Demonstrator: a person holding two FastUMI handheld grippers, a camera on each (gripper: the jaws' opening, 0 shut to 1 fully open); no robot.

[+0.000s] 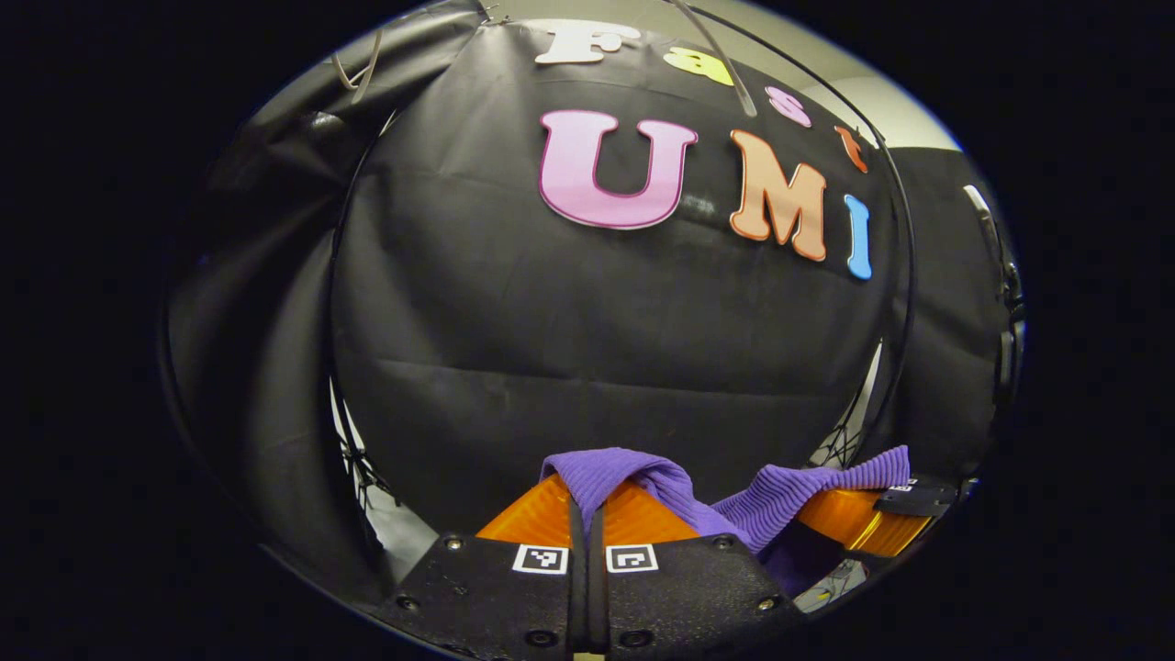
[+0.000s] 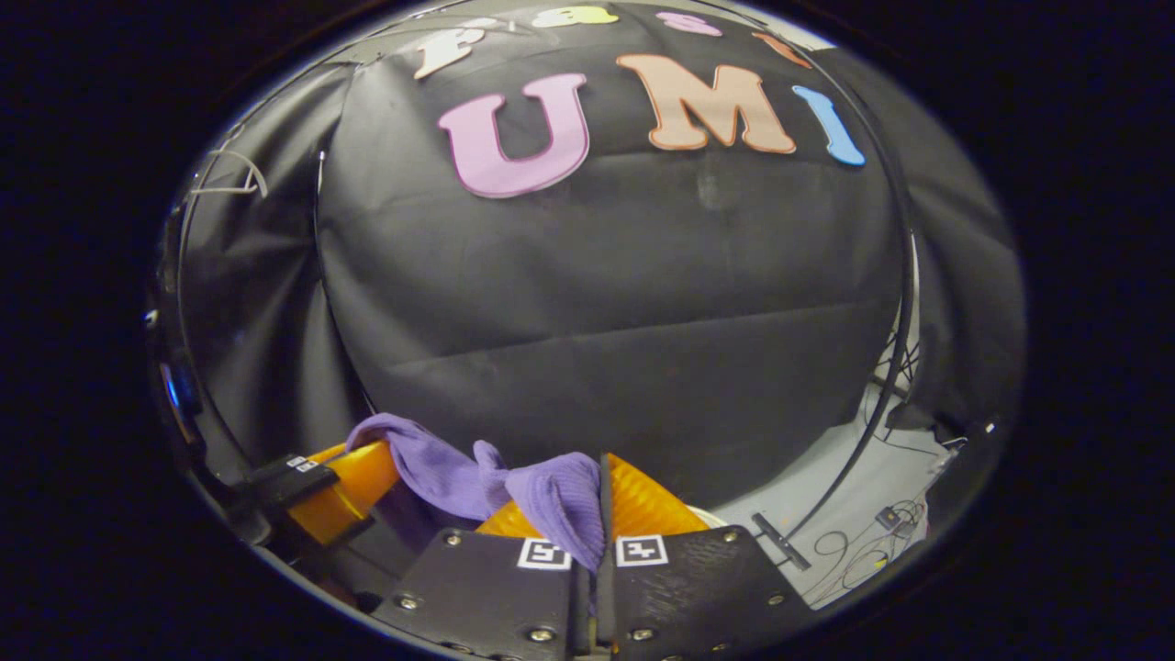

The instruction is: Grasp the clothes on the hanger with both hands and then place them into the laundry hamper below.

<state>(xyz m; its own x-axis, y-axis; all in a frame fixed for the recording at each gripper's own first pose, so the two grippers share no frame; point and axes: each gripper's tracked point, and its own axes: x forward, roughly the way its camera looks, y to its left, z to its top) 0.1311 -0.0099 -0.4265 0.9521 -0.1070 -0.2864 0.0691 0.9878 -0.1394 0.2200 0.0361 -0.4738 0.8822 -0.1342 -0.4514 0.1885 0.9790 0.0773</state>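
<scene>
Left gripper (image 1: pixel 587 519): jaws closed on a fold of the purple knit garment (image 1: pixel 643 482); the cloth rises out of the slit between the fingers and drapes over the tip toward the right. Purpose, as I judge it: one corner pinned so the piece hangs spread, not bunched

Between the two grippers in the left gripper view, the garment sags in a shallow span, ribbed knit visible, then climbs onto the other gripper just to the right, near the view's lower edge

Right gripper (image 2: pixel 601 509): jaws closed on the other end of the garment (image 2: pixel 551 500); a wad of cloth sits on the left finger and is caught in the seam between the two. From there the fabric trails left to the far gripper, low at that view's left

Both ends held level, close together, cloth slack between them, black booth wall (image 2: pixel 597 303) beyond. Hanger and hamper: cannot place either. Judgement: two-handed grasp made; lowering into the hamper not yet done
</scene>
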